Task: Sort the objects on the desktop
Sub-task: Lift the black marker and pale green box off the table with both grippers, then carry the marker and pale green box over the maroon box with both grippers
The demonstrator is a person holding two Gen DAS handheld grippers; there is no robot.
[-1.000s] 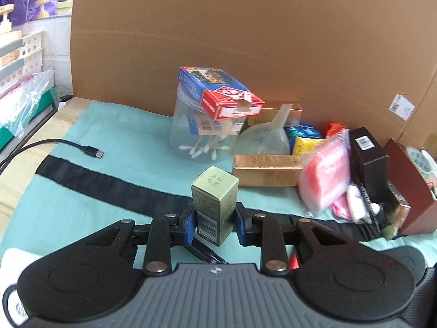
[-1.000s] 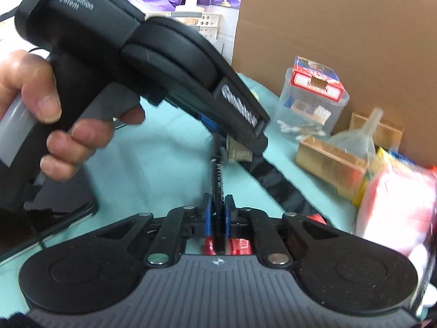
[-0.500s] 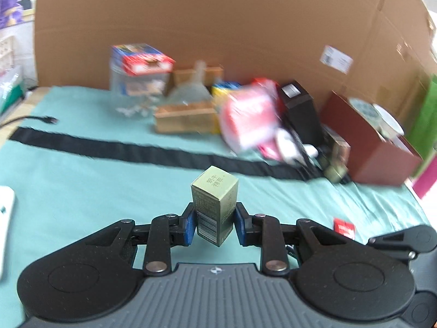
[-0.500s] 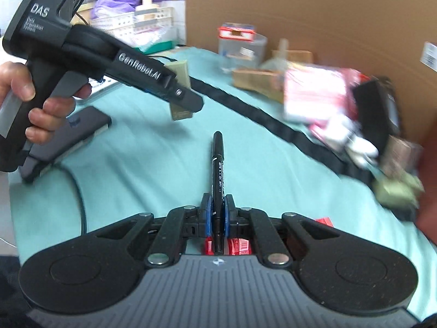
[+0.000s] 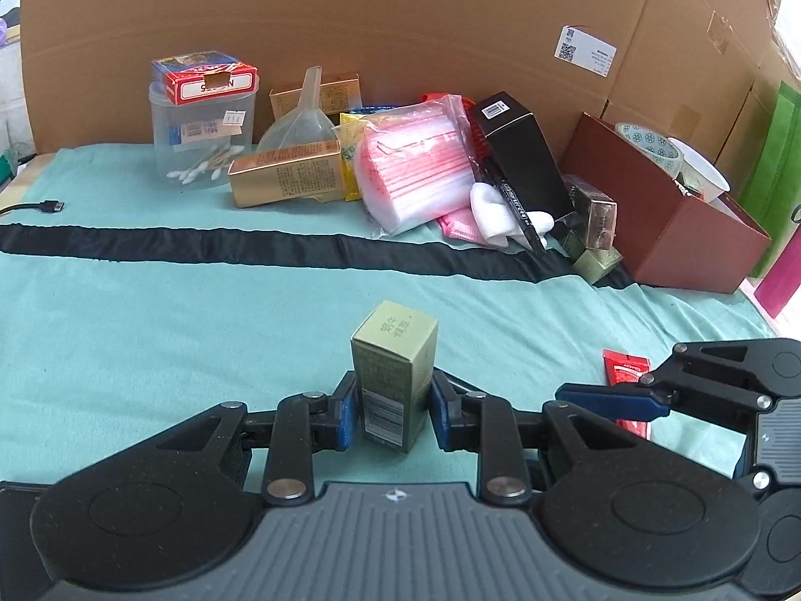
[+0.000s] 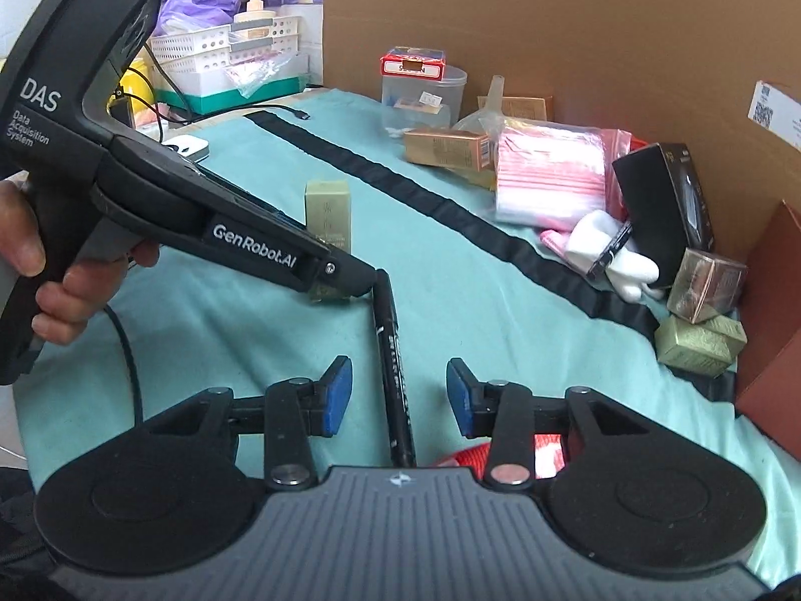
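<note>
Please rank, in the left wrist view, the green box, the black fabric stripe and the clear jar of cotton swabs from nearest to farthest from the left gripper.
1. green box: between the left gripper pads.
2. black fabric stripe: across the cloth, mid-distance.
3. clear jar: far left, by the cardboard wall.

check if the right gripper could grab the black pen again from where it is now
Probably yes. The right gripper has just been opening, and the black pen lies on the green cloth between its blue pads, which stand apart from it. Nothing sits between pads and pen, so closing should catch it.
</note>
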